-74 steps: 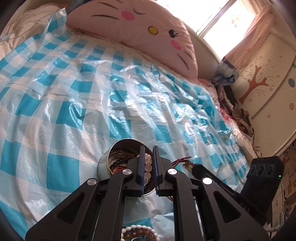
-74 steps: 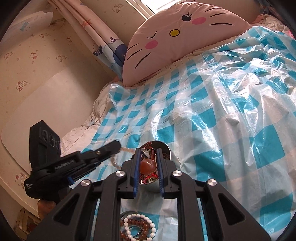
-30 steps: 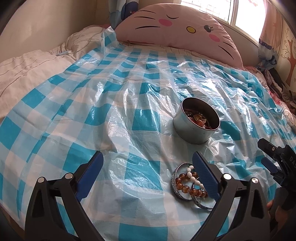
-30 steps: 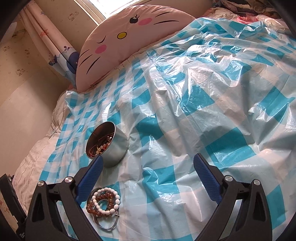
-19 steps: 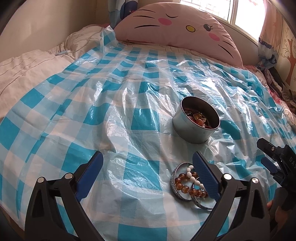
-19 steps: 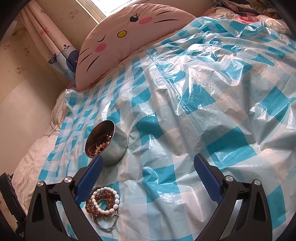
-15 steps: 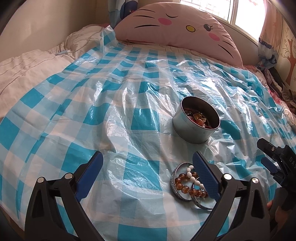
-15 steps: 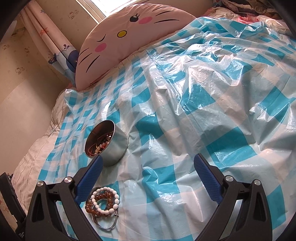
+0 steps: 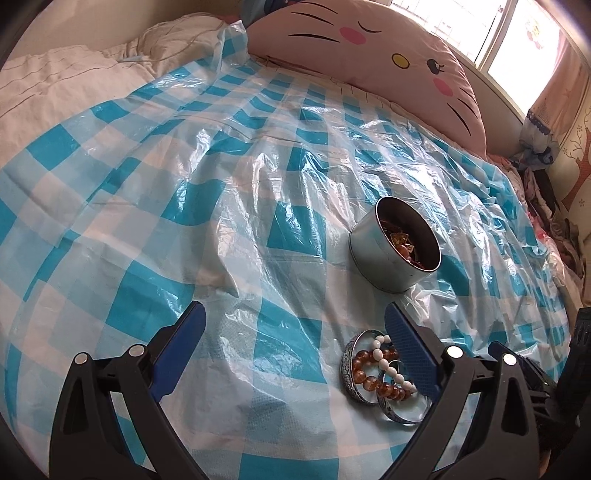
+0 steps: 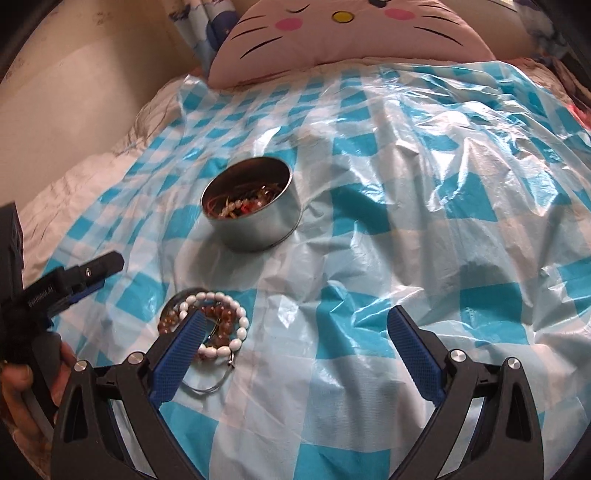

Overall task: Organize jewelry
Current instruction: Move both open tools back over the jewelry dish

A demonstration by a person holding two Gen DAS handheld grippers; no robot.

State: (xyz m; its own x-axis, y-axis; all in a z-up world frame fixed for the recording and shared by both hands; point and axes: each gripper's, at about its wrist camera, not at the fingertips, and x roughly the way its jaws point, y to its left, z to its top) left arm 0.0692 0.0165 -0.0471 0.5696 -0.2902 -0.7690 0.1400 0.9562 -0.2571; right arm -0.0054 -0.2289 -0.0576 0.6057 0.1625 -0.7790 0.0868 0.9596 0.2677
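Note:
A round metal tin [image 9: 391,254] [image 10: 255,218] with jewelry inside stands on the blue-checked plastic sheet. Nearer me lies a pile of bracelets [image 9: 380,373] [image 10: 214,325]: white beads, amber beads and silver bangles. My left gripper [image 9: 295,325] is wide open and empty, its right finger just beside the pile. My right gripper [image 10: 295,325] is wide open too, its left finger over the pile's near edge. The left gripper's black body [image 10: 70,284] shows at the left in the right wrist view, held by a hand [image 10: 22,380].
A pink cat-face pillow [image 9: 369,51] [image 10: 351,33] lies at the head of the bed. White bedding [image 9: 55,81] borders the sheet on the left. Clothes and a wall [image 9: 561,206] lie at the right. The sheet [image 10: 443,184] is wrinkled and glossy.
Both grippers, earlier shut over the tin, stand wide open and pulled back. Since half a second ago the right wrist view has swung left, bringing tin and bracelets nearer the centre.

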